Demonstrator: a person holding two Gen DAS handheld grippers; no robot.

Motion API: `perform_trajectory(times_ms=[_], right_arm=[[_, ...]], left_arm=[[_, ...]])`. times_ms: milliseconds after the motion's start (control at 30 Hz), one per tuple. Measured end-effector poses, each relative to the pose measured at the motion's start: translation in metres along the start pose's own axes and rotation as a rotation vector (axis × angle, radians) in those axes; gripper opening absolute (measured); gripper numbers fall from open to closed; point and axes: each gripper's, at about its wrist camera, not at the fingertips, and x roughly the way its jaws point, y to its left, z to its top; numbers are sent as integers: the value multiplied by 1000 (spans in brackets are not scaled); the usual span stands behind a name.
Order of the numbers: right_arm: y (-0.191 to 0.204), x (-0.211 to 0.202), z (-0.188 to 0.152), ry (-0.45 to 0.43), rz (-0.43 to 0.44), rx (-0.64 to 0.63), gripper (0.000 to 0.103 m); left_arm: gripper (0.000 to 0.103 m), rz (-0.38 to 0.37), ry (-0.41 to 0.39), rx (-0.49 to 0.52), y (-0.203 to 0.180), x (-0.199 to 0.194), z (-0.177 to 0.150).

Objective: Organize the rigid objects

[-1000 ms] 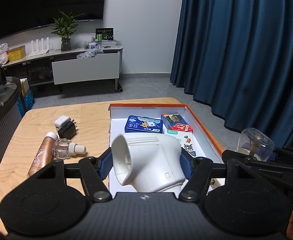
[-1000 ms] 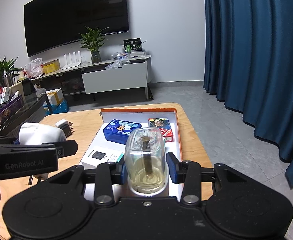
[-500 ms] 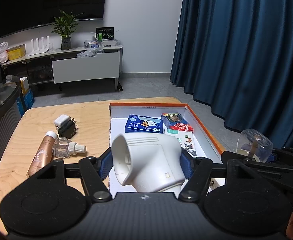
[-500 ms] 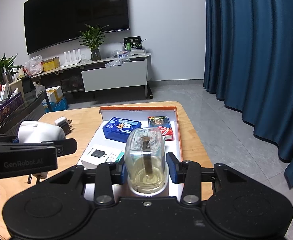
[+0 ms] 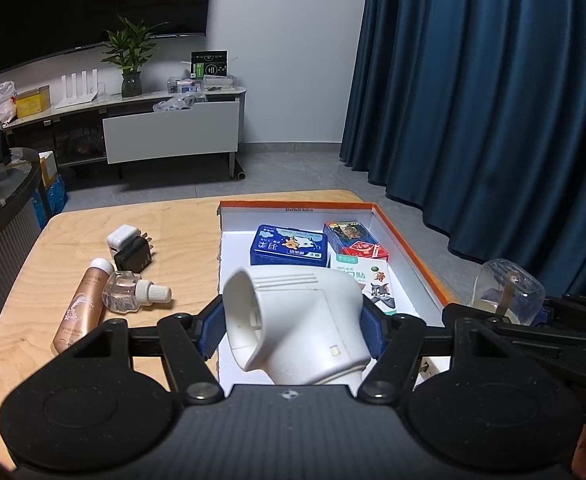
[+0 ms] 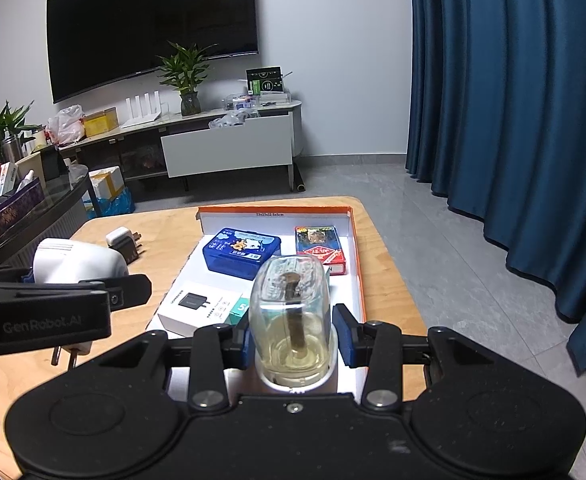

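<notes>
My left gripper [image 5: 291, 330] is shut on a white plug-in device [image 5: 297, 320], held above the near left part of the orange-rimmed white box [image 5: 407, 236]. My right gripper [image 6: 293, 340] is shut on a clear refill bottle [image 6: 291, 320] with yellowish liquid, held over the box's near right [image 6: 356, 248]. The bottle also shows at the right of the left wrist view [image 5: 507, 294]. The white device shows at the left of the right wrist view [image 6: 79, 260].
In the box lie a blue tin [image 5: 289, 246], a red card pack [image 5: 355, 240], a cartoon sticker box [image 5: 367, 280] and a white charger box [image 6: 201, 308]. On the wooden table [image 5: 133, 216] lie a bronze tube [image 5: 81, 306], a clear small bottle [image 5: 133, 292] and two plug adapters [image 5: 131, 248].
Both grippers have shifted slightly with their objects still held; the scene sits a little lower and nearer in the views. Nothing was released.
</notes>
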Motion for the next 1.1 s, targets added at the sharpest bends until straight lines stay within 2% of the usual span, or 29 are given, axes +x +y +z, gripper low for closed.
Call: perform_trajectory(times_ms=[1100], right_arm=[[0,12,-6,28,-3,-3,48]], left_arm=[[68,-3,17,-8,-3,5,-4]])
